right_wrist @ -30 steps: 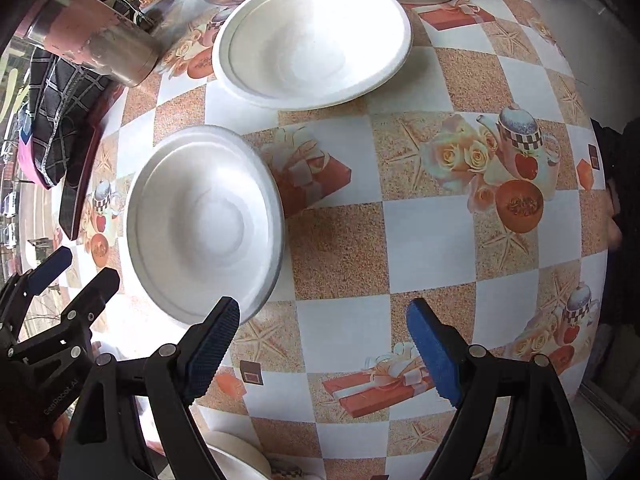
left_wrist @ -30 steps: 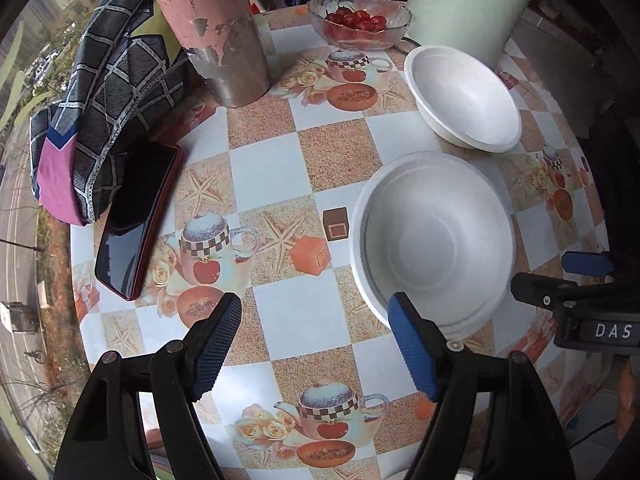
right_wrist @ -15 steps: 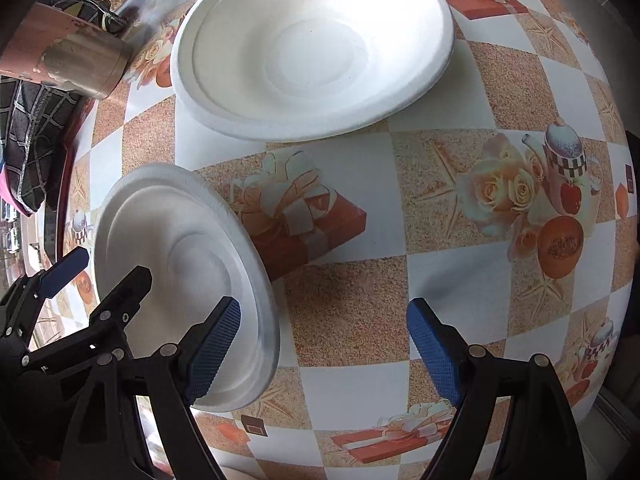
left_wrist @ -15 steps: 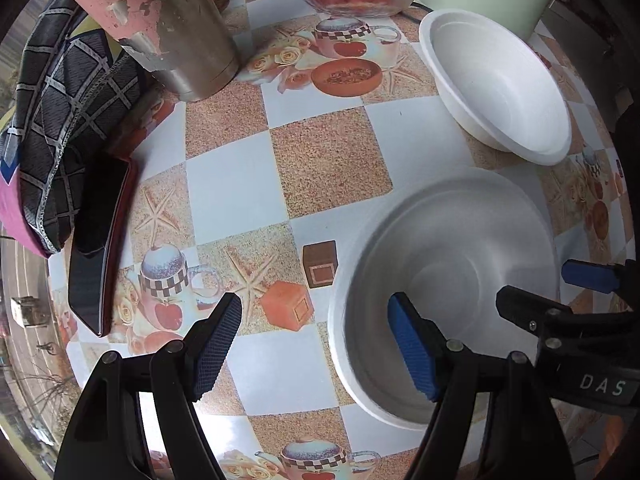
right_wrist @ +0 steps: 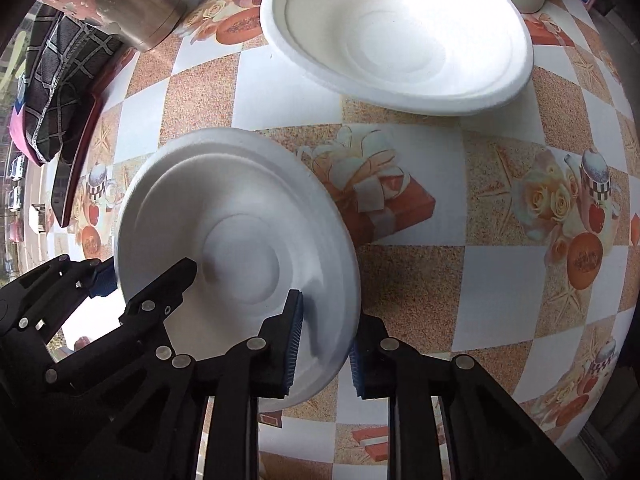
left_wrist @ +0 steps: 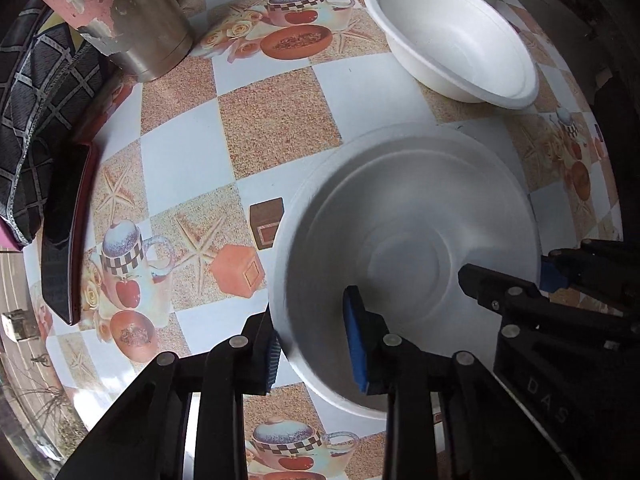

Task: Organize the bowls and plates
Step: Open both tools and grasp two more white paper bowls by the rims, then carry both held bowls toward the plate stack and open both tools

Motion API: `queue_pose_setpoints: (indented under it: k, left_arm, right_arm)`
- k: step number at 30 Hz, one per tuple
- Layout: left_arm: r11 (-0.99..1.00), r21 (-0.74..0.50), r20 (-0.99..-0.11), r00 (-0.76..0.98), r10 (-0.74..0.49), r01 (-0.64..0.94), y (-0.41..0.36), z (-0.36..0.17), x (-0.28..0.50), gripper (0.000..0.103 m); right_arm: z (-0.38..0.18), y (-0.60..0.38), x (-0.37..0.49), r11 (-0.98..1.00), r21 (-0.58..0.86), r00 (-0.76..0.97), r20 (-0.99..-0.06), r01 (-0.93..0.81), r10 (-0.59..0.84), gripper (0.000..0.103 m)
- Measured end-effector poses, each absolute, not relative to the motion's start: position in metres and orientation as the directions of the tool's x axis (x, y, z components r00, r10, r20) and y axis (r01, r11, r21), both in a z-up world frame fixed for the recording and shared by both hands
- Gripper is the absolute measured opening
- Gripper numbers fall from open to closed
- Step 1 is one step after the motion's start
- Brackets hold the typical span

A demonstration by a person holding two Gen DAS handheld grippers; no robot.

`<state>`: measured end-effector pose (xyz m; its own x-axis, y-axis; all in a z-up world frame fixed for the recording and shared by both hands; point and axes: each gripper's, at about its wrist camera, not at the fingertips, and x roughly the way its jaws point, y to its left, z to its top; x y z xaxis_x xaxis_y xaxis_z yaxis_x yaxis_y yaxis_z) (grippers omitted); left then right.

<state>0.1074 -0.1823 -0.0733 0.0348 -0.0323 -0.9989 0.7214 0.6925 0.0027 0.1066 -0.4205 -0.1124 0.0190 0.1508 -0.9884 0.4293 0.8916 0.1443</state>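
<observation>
Both the left gripper (left_wrist: 314, 342) and right gripper (right_wrist: 326, 338) clamp opposite rims of the near, tilted white foam bowl (left_wrist: 408, 248), beside a second foam bowl (left_wrist: 452, 36).

- The surface (left_wrist: 280, 120) wears a checkered orange-and-white oilcloth printed with teapots, roses and starfish.
- Daylight falls across it; a street (right_wrist: 16, 184) lies beyond its left edge.

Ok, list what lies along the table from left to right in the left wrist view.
Checked dark cloth → black phone → metal cup with peeling pink paint → near white foam bowl, gripped at its rim by both grippers → right gripper.
</observation>
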Motion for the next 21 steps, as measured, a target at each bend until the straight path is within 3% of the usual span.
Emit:
queue_pose_setpoints:
  k: [13, 21]
  left_arm:
    - [0.66, 0.017, -1.0, 0.023, 0.0, 0.751, -0.103, -0.079, 0.029, 0.031]
    - [0.668, 0.03, -0.999, 0.036, 0.005, 0.744, -0.098, -0.075, 0.03, 0.032]
  right_arm:
    - [-0.133, -0.325, 0.021, 0.9, 0.199, -0.058, -0.969, 0.388, 0.24, 0.024]
    - [-0.138, -0.299, 0.027, 0.903, 0.185, -0.082, -0.969, 0.388, 0.234, 0.026]
